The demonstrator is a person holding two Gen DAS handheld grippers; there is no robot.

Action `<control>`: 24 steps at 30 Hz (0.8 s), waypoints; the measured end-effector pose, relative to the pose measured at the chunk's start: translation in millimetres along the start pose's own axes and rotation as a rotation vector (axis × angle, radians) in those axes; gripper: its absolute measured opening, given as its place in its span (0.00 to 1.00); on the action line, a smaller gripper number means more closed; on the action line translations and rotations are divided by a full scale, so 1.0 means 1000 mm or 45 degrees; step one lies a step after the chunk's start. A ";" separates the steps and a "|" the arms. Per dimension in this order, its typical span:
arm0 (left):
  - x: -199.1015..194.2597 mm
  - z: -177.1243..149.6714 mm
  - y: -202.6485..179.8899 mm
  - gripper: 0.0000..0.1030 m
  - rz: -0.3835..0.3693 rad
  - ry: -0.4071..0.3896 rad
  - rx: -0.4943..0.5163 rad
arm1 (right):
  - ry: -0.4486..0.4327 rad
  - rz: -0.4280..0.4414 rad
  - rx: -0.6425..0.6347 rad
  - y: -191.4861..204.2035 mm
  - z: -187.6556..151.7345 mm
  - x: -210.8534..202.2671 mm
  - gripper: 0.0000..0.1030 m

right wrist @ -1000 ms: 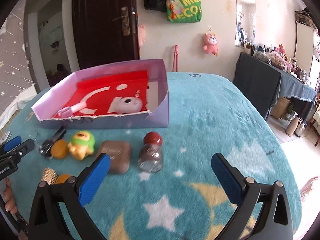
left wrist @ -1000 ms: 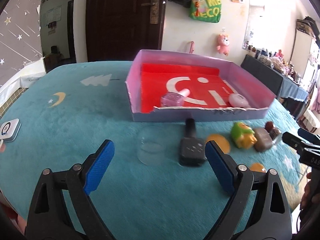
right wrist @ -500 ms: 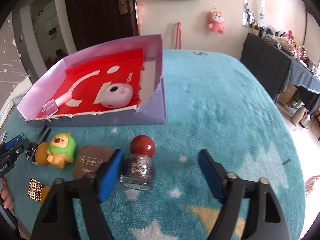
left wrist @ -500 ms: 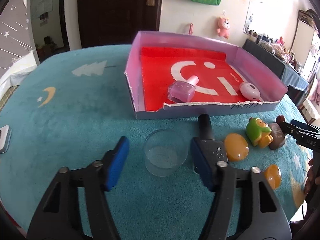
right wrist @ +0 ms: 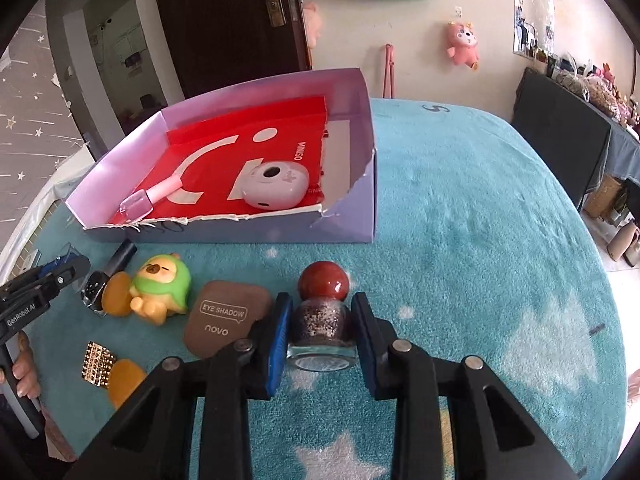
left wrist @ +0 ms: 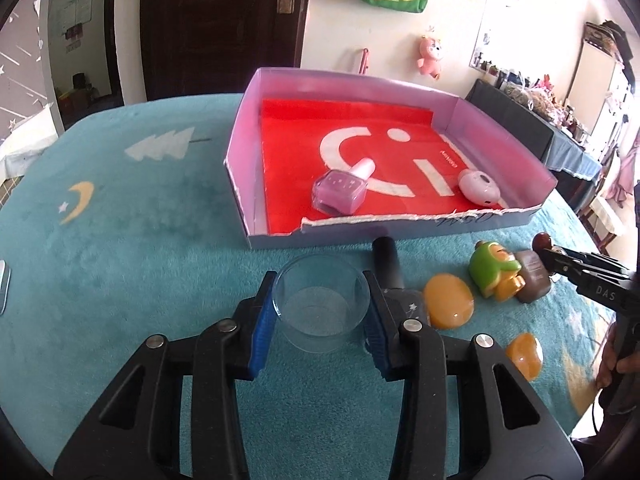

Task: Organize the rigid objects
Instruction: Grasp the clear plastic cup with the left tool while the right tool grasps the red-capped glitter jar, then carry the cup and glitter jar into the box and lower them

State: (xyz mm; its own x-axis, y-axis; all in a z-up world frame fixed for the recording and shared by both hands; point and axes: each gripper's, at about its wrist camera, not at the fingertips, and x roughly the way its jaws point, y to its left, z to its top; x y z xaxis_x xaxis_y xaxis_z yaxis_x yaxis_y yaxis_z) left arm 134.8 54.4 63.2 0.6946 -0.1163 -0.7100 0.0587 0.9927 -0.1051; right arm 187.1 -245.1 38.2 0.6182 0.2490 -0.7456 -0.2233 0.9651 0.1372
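Left tongs (left wrist: 320, 312) squeeze the glass cup (left wrist: 320, 306); right tongs (right wrist: 322, 330) pinch the glitter bottle (right wrist: 322, 320), both on the tabletop (right wrist: 480, 208).

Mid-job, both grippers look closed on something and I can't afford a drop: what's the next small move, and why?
Probably lift both straight up, then carry toward the purple box. The left gripper has its pads against the clear glass cup, and the right gripper brackets the glitter bottle lying with its red cap forward. Both items rest on the teal cloth, outside the box.
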 end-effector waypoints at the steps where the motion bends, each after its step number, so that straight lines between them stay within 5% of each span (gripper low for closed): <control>1: -0.001 0.001 -0.001 0.37 -0.003 -0.002 0.007 | 0.000 0.004 0.001 0.000 0.000 -0.001 0.32; 17: -0.012 0.008 -0.014 0.37 -0.053 -0.041 0.067 | -0.083 0.059 -0.020 0.007 0.013 -0.019 0.32; 24: -0.007 0.034 -0.035 0.37 -0.174 -0.047 0.170 | -0.105 0.186 -0.093 0.032 0.045 -0.015 0.32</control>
State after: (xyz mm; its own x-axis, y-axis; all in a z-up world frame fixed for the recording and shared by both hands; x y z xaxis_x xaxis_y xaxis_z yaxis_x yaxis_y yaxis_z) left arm 151.6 21.6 95.5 0.6990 -0.2514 -0.6694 0.2472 0.9634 -0.1037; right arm 204.3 -214.6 83.0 0.6340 0.3947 -0.6650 -0.3673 0.9104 0.1902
